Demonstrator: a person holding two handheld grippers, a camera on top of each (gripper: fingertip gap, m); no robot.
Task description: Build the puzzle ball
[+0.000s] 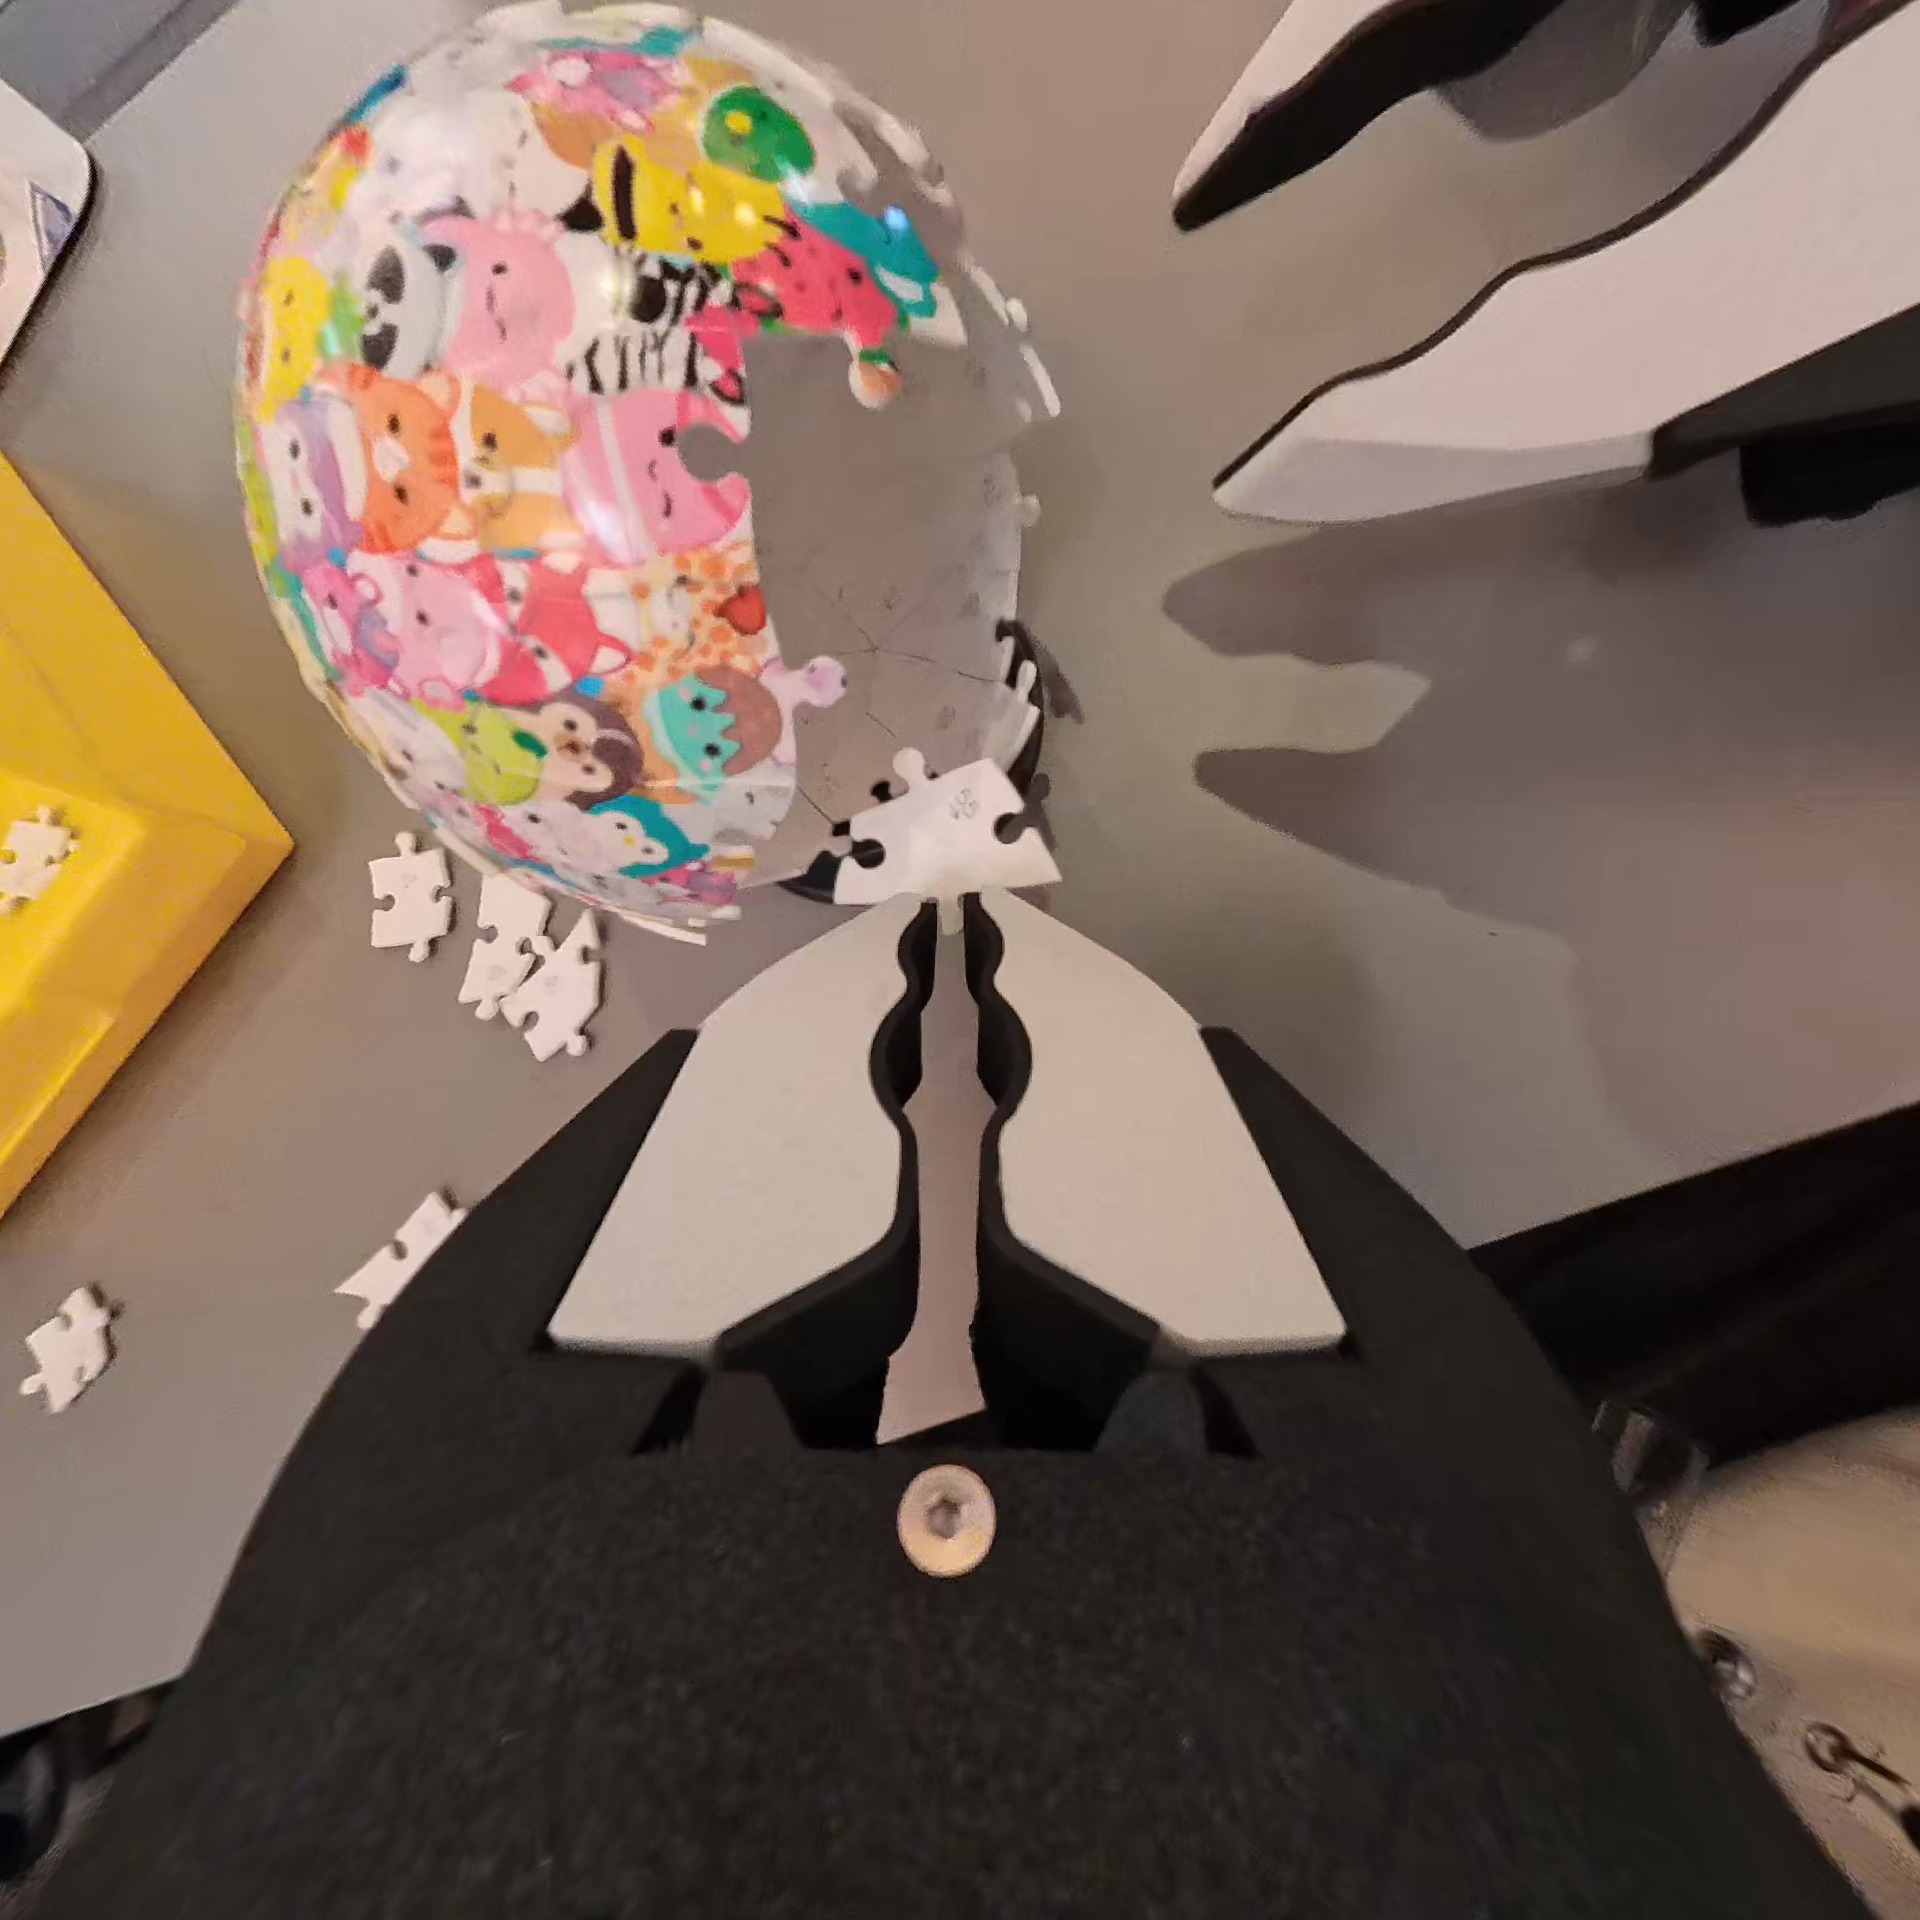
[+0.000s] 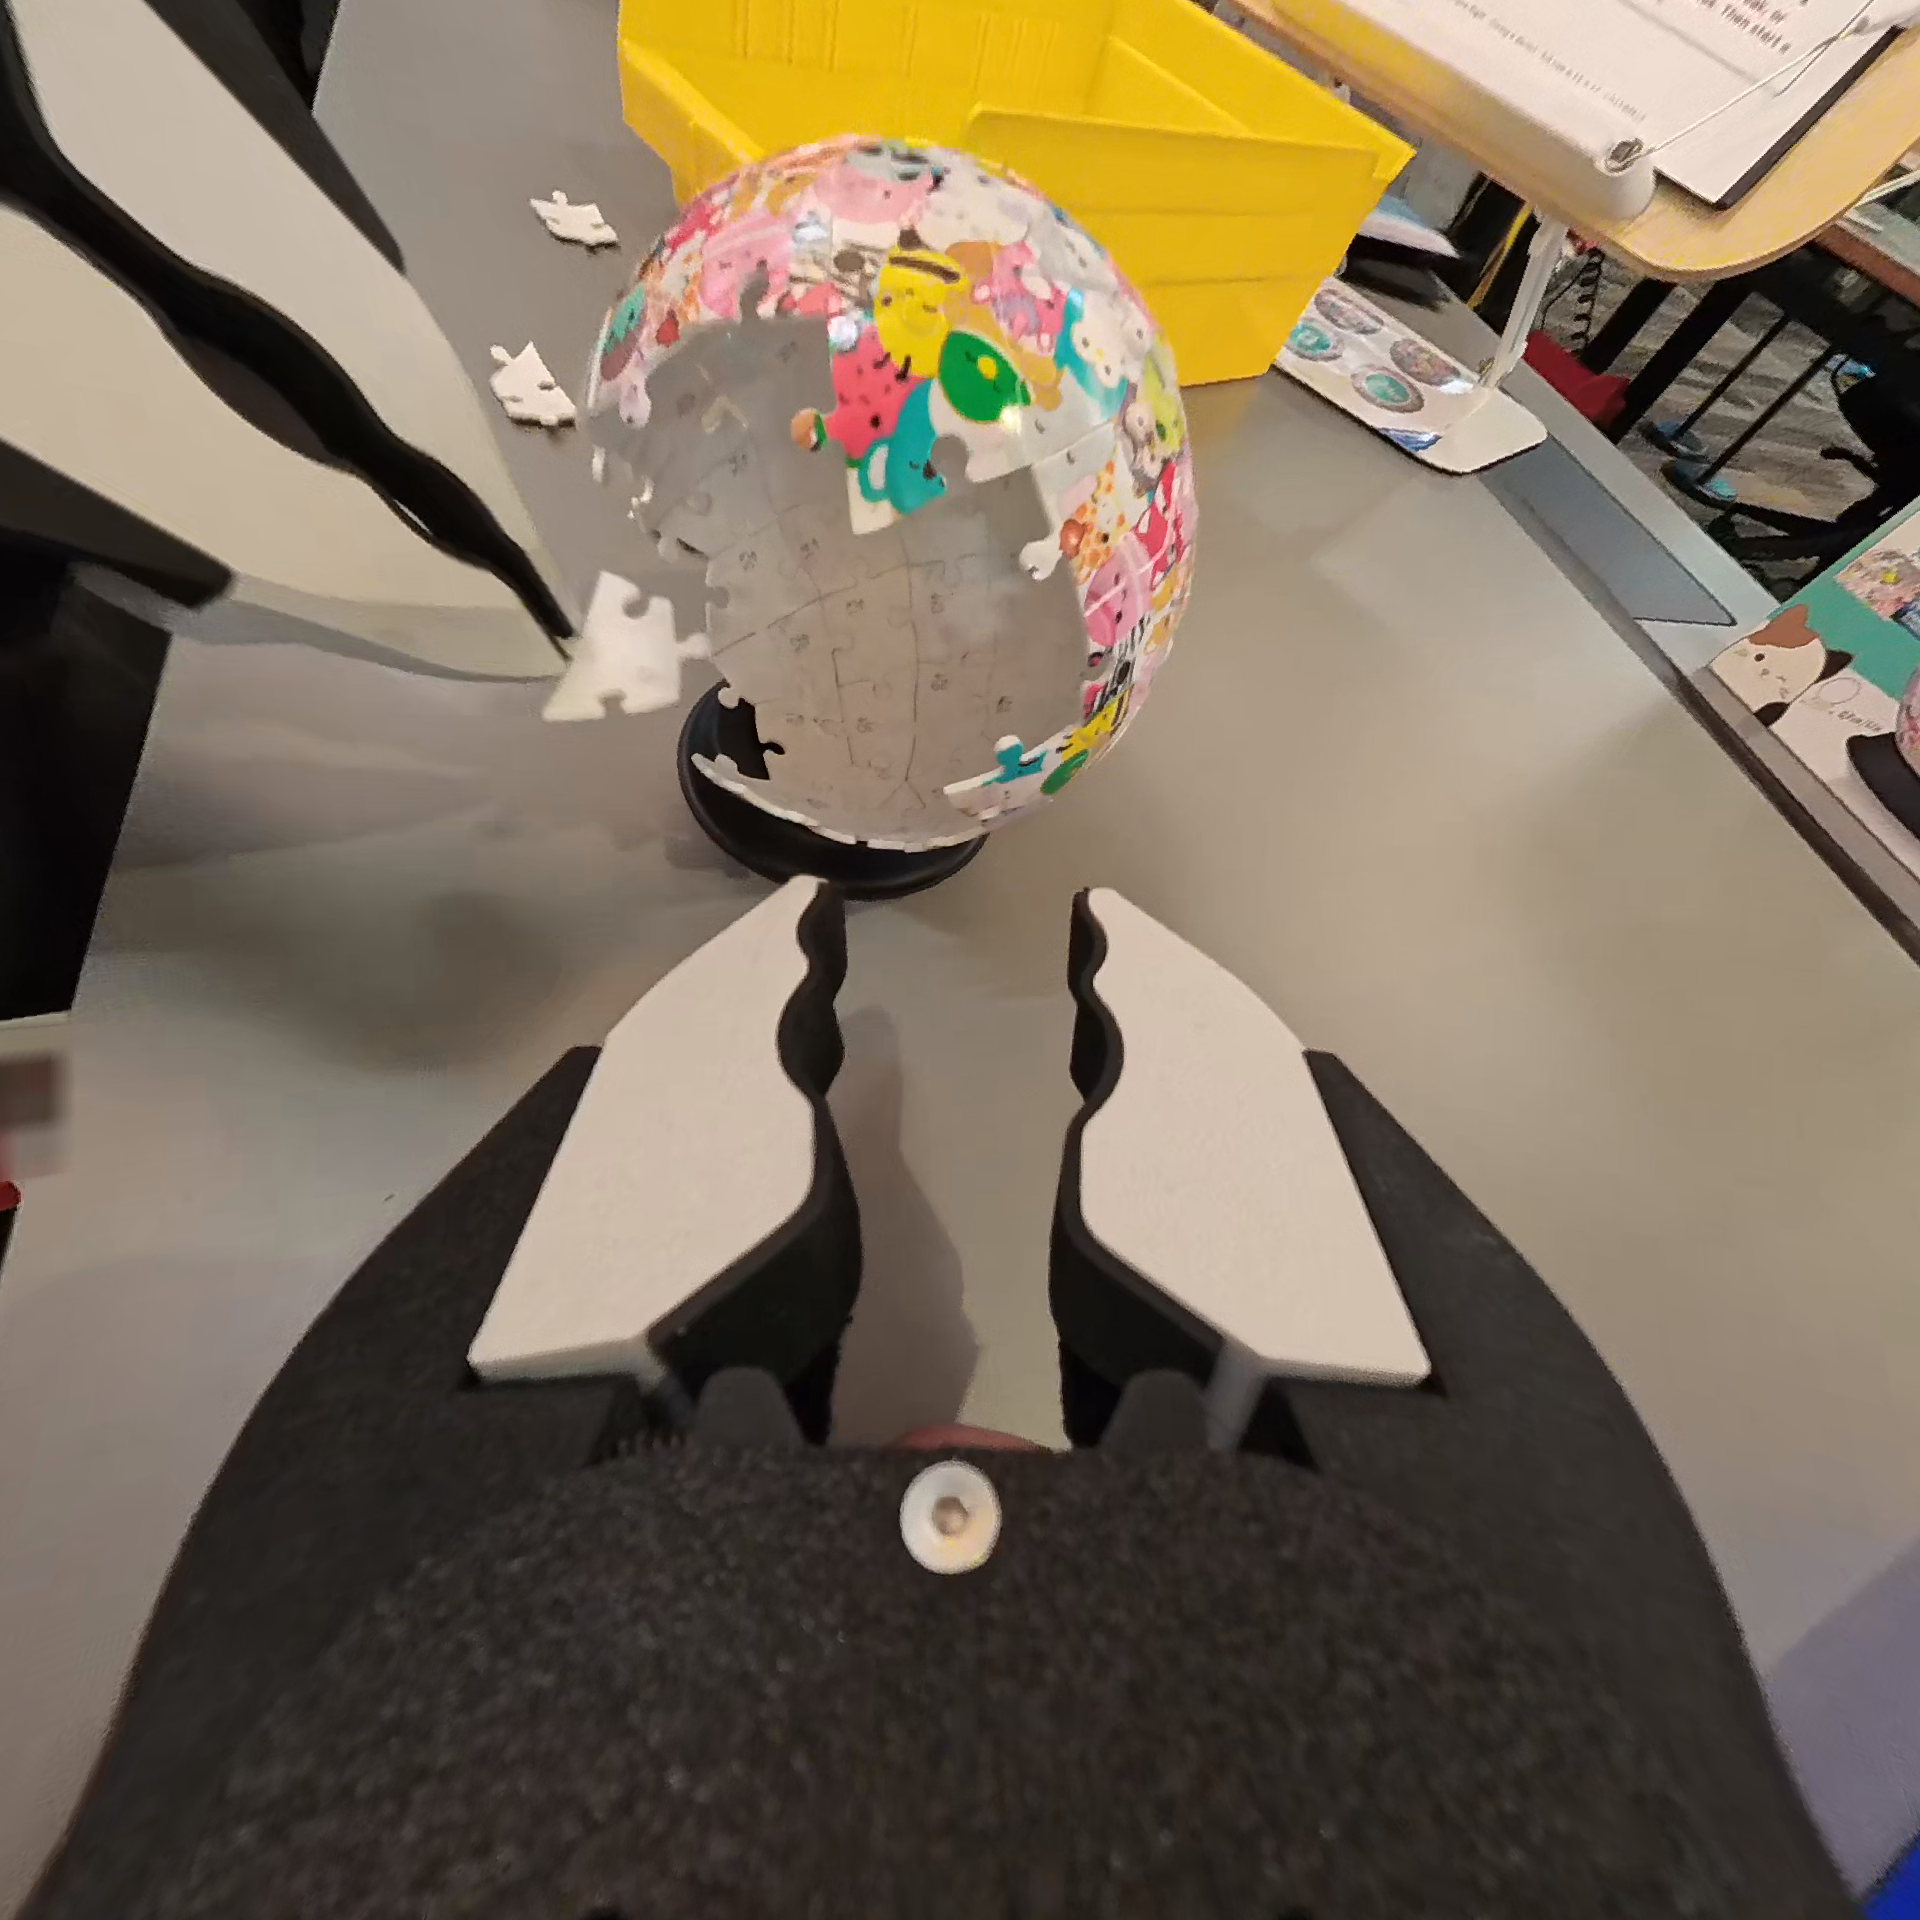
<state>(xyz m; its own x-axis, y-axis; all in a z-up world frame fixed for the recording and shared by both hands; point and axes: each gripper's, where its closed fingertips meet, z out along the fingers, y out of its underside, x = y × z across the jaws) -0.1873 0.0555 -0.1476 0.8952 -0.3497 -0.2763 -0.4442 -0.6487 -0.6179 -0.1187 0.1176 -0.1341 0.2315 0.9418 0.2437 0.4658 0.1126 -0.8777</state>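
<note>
The puzzle ball (image 1: 499, 488) is a colourful part-built sphere with a large gap showing its grey inside; it sits on a black ring stand (image 2: 821, 831) on the grey table. My left gripper (image 1: 948, 914) is shut on a white puzzle piece (image 1: 940, 831), blank side up, held at the lower edge of the gap. The same piece (image 2: 623, 660) shows in the right wrist view at the left gripper's tip, just left of the ball (image 2: 904, 488). My right gripper (image 2: 951, 925) is open and empty, just in front of the stand.
Loose white pieces (image 1: 499, 940) lie on the table beside the ball, with more (image 1: 68, 1345) nearer me. A yellow bin (image 2: 1091, 135) stands behind the ball and holds a piece (image 1: 31, 857). A clipboard stand (image 2: 1475, 416) and a picture card (image 2: 1818, 665) are at the right.
</note>
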